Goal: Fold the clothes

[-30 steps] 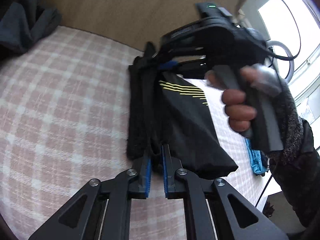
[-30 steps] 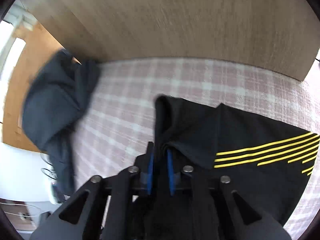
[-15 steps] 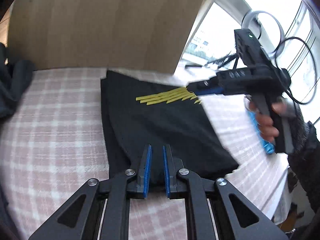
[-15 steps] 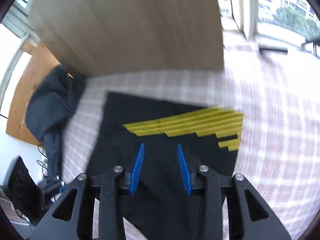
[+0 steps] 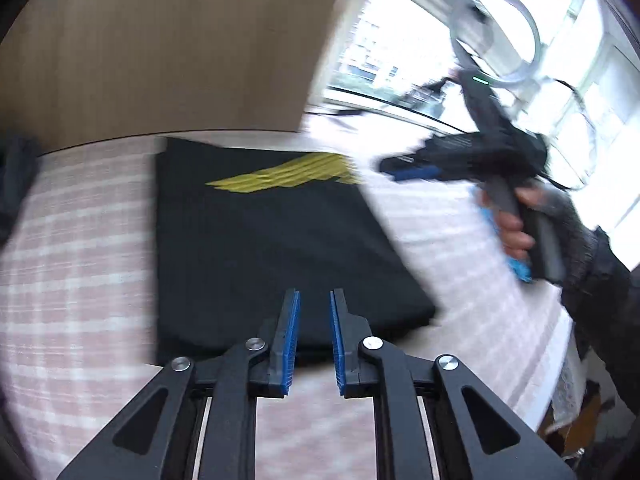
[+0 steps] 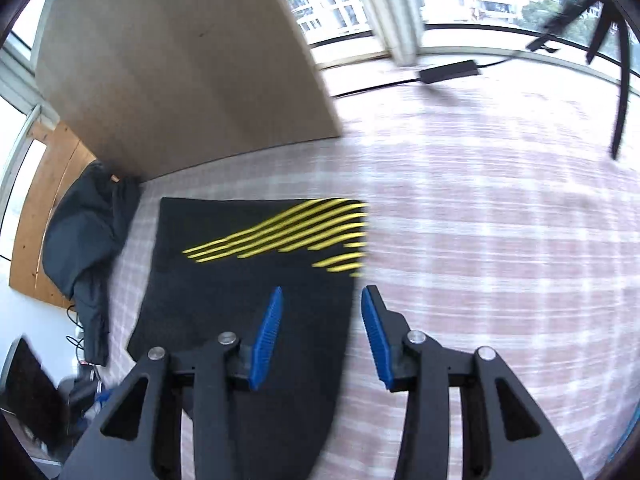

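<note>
Far left, a dark garment (image 6: pixel 86 236) sits bunched against the wooden board (image 6: pixel 176 80), off the working area, probably parked there as a separate item. The black garment with yellow stripes (image 6: pixel 248 280) lies flat on the pink checked cover (image 6: pixel 480 240) as a compact rectangle with straight edges, stripes up; it already lies as a folded piece would, and neither claw holds it. The left gripper (image 5: pixel 313 340) sits low over the near hem, blue pads parted by a narrow gap with nothing between them, pointing along the cloth toward the board. The right gripper (image 6: pixel 320 336) hangs above the garment's right edge, jaws spread wide and empty, one pad over cloth, the other over the cover. In the left view the person's hand (image 5: pixel 514 224) holds that tool raised well clear of the bed, tilted leftward; its image is motion-blurred. A blue item (image 5: pixel 516 264) lies behind the hand, kind unclear.
</note>
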Tool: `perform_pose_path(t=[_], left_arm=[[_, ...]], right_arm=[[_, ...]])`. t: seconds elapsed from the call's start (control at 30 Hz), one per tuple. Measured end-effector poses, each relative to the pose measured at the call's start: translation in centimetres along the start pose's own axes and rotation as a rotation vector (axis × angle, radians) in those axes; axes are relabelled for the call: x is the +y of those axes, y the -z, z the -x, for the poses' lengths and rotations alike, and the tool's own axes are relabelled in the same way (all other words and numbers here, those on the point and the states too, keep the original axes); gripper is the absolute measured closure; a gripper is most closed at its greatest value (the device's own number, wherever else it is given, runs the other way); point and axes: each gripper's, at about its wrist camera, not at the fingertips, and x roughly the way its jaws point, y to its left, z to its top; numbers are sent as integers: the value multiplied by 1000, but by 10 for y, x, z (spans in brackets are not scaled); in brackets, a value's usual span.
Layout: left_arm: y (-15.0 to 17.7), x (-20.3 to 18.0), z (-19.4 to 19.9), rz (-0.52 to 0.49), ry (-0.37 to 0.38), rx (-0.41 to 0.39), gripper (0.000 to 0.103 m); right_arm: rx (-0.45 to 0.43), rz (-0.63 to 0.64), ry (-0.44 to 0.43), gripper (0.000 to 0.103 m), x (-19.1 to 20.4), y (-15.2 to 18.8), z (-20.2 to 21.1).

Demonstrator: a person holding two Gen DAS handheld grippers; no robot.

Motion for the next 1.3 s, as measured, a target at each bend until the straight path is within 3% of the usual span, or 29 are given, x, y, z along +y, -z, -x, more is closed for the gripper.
perform_pose_path(t=[0.13, 0.27, 0.37, 0.53, 0.6, 0.7, 0.83, 1.1, 1.3], left_arm=[[21, -52, -23, -39, 30, 40, 83], [36, -76, -48, 33, 16, 83, 82], [38, -89, -59, 85, -73, 68, 73], [40, -123, -55, 104, -217, 7, 73], [36, -136, -48, 76, -276, -14, 72], [26, -151, -47, -2, -342, -17, 59], [9, -151, -65, -65, -383, 22, 59], [9, -122, -116, -54, -454, 156, 59], [13, -117, -122, -86, -461, 155, 57]], right_arm=[[13, -26, -36, 62, -27, 2, 0], [31, 10, -64, 62, -45, -5, -1], [49, 44, -103, 62, -46, -11, -9], [88, 70, -183, 62, -48, -25, -27], [105, 75, -198, 61, -45, -30, -37], [123, 85, -205, 61, -41, -37, -51], [117, 109, -214, 60, -34, -42, -57], [101, 179, -212, 60, -19, -45, -64], [103, 189, -213, 60, -13, -48, -69]])
